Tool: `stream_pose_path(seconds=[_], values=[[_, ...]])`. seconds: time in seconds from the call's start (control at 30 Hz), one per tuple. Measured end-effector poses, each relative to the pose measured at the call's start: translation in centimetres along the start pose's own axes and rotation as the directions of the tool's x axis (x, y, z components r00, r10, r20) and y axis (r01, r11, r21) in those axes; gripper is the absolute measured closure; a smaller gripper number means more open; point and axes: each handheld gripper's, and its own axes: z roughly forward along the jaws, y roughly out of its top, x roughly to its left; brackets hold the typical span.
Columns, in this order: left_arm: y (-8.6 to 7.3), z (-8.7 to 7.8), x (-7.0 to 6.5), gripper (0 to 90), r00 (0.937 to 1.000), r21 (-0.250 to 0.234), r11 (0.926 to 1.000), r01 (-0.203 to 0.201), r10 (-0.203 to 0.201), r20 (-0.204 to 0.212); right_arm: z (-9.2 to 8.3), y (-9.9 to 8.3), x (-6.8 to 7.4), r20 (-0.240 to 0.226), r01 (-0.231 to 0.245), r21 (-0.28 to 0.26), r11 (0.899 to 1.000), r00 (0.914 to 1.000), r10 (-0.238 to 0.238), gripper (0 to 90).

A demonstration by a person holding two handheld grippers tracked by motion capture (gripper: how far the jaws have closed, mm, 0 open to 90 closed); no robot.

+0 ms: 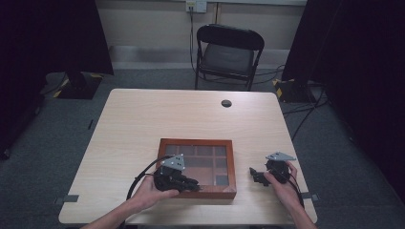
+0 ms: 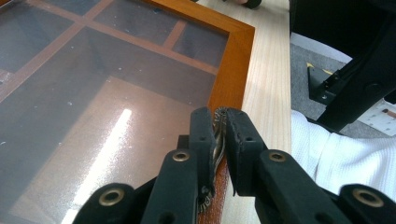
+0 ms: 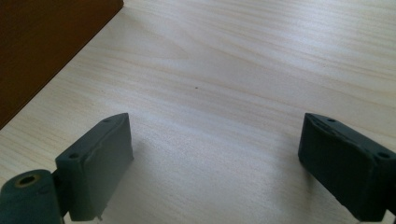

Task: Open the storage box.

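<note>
We see the left tool (image 2: pixel 219 135) clenched on a metal clasp (image 2: pixel 218 122) of the wooden box (image 1: pixel 230 162) (glass-lidded); the right tool (image 3: pixel 215 163) rests released on the counter (image 1: pixel 143 119).

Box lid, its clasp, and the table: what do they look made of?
Box: frame looks like reddish-brown wood with a smooth varnish; its lid pane seems glass or clear plastic, since it reflects a light streak and shows dividers beneath. Clasp between the left gripper jaws: probably aged metal, ridged, dull brassy. Table: pale wood-grain, likely laminate, matte.
</note>
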Motion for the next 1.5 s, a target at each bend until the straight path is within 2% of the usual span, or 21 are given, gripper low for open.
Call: stream_pose_path(seconds=[0.07,0.13,0.23,0.4,0.57,0.8,0.9,1.07,1.5], values=[[0.1,-0.2,0.1,81.6,1.0000,-0.003,1.0000,0.003,-0.003,0.008,0.0,0.0,0.0,0.000,0.000,0.000,1.000,1.0000,0.000,9.5],[0.3,-0.5,0.3,81.7,0.9992,-0.021,0.9995,0.022,-0.022,0.033,0.0,0.0,0.0,0.000,0.000,0.000,1.000,1.0000,0.000,9.5],[0.4,-0.6,0.4,81.7,0.9990,-0.026,0.9994,0.025,-0.024,0.038,0.0,0.0,0.0,0.000,0.000,0.000,1.000,1.0000,0.000,9.5],[0.8,-1.0,0.3,81.6,0.9989,-0.031,0.9990,0.031,-0.030,0.035,0.0,0.0,0.0,0.000,0.001,0.000,1.000,1.0000,-0.001,9.4],[1.4,-1.6,0.3,81.5,0.9979,-0.036,0.9978,0.056,-0.054,0.036,0.0,0.0,0.0,0.000,0.001,0.000,1.000,1.0000,-0.001,9.4],[1.6,-1.7,0.3,81.5,0.9978,-0.030,0.9980,0.055,-0.054,0.037,0.0,0.0,0.0,0.000,0.001,0.000,1.000,1.0000,-0.001,9.4],[1.9,-1.7,0.3,81.5,0.9980,-0.007,0.9987,0.050,-0.050,0.039,0.0,0.0,0.0,0.001,0.001,0.000,1.000,1.0000,-0.001,9.4],[2.4,-2.2,0.4,81.5,0.9977,-0.019,0.9983,0.055,-0.054,0.041,0.0,0.0,0.0,0.000,0.001,0.000,1.000,1.0000,-0.001,9.4],[3.9,-3.4,0.5,81.1,0.9949,-0.017,0.9955,0.093,-0.092,0.041,0.0,0.0,0.0,0.000,0.001,0.000,1.000,1.0000,-0.001,9.4]])
